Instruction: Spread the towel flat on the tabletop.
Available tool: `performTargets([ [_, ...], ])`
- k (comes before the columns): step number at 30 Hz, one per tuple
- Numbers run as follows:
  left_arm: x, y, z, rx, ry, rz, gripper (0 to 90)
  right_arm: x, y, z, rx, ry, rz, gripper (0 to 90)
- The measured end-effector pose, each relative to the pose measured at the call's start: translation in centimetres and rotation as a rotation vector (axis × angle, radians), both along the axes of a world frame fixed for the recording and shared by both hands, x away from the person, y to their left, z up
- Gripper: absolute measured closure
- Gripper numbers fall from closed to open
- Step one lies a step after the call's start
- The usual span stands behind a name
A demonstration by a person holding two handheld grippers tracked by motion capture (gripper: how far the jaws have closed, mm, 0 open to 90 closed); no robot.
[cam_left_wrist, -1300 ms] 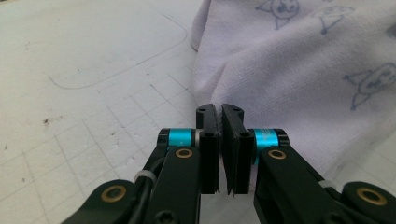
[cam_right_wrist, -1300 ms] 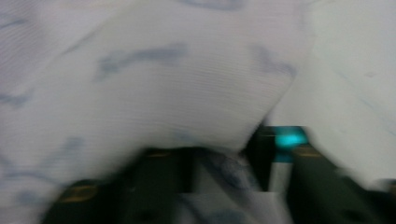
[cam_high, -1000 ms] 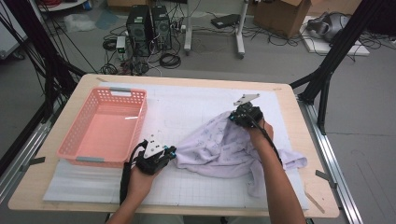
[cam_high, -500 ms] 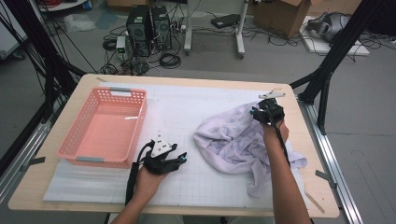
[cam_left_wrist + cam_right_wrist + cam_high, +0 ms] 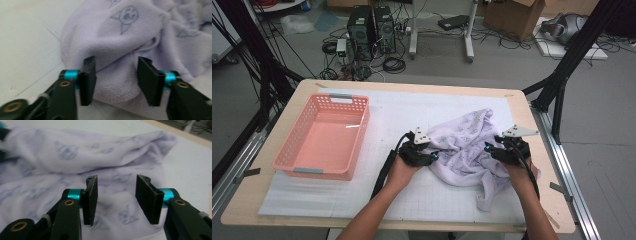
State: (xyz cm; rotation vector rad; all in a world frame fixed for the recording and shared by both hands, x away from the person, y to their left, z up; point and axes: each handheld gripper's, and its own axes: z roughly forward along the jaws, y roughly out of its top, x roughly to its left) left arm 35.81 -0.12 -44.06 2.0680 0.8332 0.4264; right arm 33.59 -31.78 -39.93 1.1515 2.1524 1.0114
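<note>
Since a second ago both hands have moved to opposite sides of the lilac towel [image 5: 464,150], crumpled near the table's [image 5: 452,207] right edge. The left gripper [image 5: 432,156], jaws just closing, straddles a hem fold without pinching. The right gripper [image 5: 493,152], jaws just opening, hovers released. Grip the hems squarely before lifting.

No readable text or labels
</note>
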Motion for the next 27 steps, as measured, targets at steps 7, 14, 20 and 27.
performTargets([
  [7, 1.7, 1.9, 0.0, -0.023, -0.028, 0.109, 83.9, -1.9, 2.8, -2.0, 0.068, 0.071, 0.171, 48.8],
  [14, 3.9, 4.9, 1.5, -0.03, -0.047, 0.247, 84.0, -2.9, 7.1, -4.1, -0.02, 0.177, 0.353, 72.7],
  [20, 5.1, 7.2, 1.6, -0.03, -0.034, 0.309, 83.7, -4.4, 7.4, -3.8, 0.014, 0.226, 0.47, 84.7],
  [27, 5.2, 7.7, 1.4, -0.056, -0.013, 0.334, 73.8, -8.2, 8.2, -3.7, 0.032, 0.276, 0.657, 78.7],
])
